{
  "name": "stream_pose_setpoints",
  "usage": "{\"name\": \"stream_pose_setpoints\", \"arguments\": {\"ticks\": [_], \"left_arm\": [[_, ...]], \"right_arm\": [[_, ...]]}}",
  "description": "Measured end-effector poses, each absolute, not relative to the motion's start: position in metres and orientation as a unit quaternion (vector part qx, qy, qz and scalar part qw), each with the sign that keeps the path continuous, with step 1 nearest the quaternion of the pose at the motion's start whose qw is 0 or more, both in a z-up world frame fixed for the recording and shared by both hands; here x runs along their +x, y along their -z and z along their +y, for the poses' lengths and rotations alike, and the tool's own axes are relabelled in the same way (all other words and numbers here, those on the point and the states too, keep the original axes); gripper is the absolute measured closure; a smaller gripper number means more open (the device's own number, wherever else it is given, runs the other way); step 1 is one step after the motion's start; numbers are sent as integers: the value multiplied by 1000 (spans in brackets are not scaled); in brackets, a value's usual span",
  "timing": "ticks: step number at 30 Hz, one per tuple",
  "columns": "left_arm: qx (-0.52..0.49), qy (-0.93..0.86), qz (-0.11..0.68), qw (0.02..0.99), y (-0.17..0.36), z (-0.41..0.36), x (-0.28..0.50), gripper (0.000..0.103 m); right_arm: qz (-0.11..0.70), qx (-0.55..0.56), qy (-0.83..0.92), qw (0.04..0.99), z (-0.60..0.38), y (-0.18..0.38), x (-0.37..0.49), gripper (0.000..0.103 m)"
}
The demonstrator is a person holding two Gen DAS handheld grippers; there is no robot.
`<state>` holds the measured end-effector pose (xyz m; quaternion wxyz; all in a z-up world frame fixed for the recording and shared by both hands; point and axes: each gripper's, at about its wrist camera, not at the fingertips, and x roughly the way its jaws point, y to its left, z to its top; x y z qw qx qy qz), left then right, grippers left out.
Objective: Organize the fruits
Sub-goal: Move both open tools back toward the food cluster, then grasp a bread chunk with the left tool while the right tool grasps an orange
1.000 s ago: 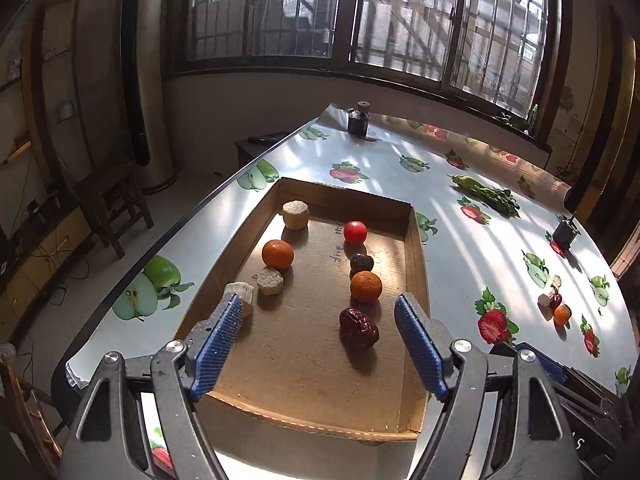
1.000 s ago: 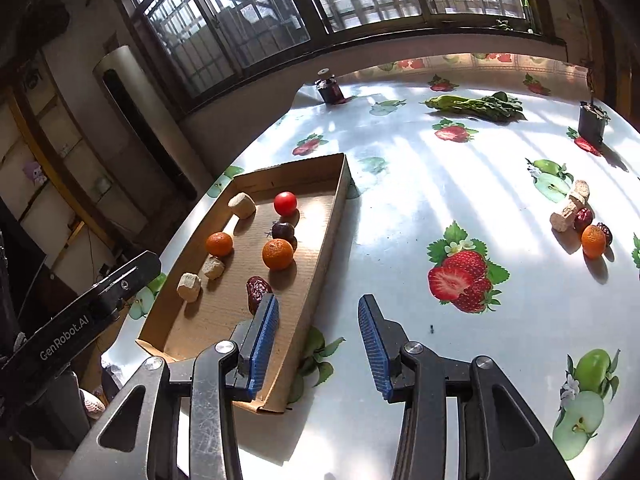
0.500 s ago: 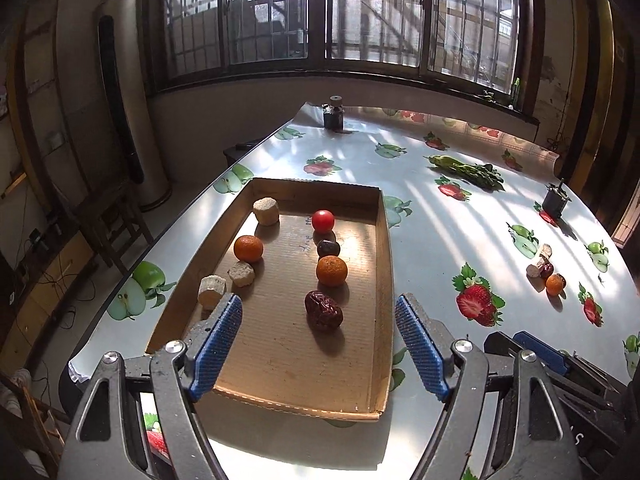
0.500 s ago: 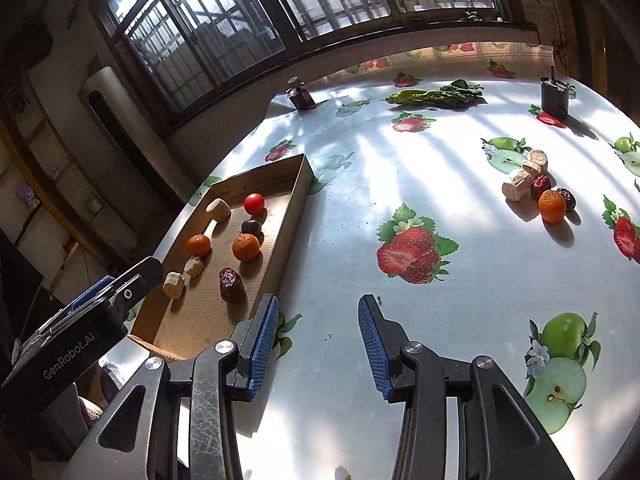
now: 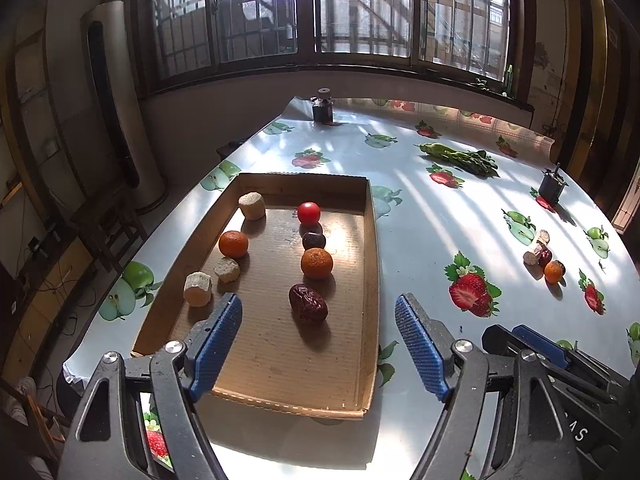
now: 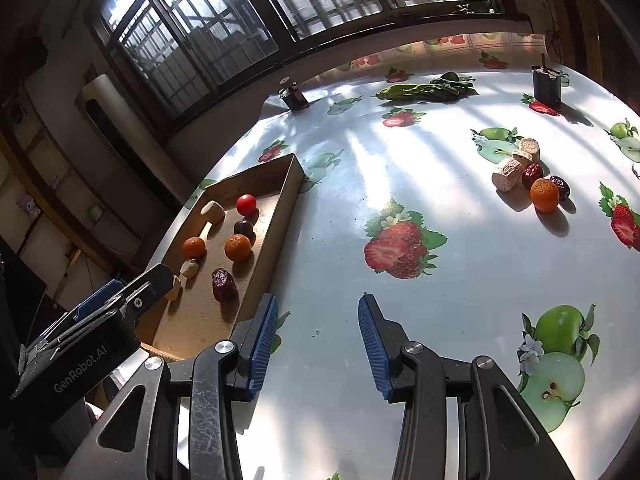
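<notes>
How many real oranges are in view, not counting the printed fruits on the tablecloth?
3. Two lie in the cardboard tray: one orange near its left wall, another orange in the middle row. A third orange sits loose on the table, beside the dates.

In the cardboard tray (image 5: pixel 370 240) we count two oranges (image 5: pixel 316 263), one red tomato (image 5: pixel 309 213), one dark plum (image 5: pixel 313 240), one red date (image 5: pixel 308 303) and three pale cut chunks (image 5: pixel 252 206). Well to the right of the tray we count one orange (image 6: pixel 544 195), two dark dates (image 6: pixel 532 174) and three pale chunks (image 6: pixel 507 175).
</notes>
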<state>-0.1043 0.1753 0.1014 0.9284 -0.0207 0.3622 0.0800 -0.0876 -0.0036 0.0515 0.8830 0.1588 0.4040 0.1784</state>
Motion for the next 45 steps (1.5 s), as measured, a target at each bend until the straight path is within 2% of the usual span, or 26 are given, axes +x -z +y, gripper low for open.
{"name": "stream_pose_setpoints", "arguments": {"ticks": [16, 24, 32, 40, 45], "left_arm": [[-9, -67, 386, 920, -88, 161, -87, 25], [-8, -26, 404, 914, -85, 137, -62, 24], [-14, 69, 437, 897, -80, 72, -14, 25], [-46, 148, 480, 863, -49, 7, 65, 25], [-61, 191, 480, 854, -32, -17, 92, 25]], "right_arm": [[410, 168, -161, 882, -32, -46, -75, 58], [393, 148, -64, 905, -122, -61, -64, 58], [408, 126, 25, 904, -204, -61, -34, 58], [444, 105, -34, 889, -178, -34, 0, 58], [451, 95, -47, 886, -159, -14, 14, 58]]}}
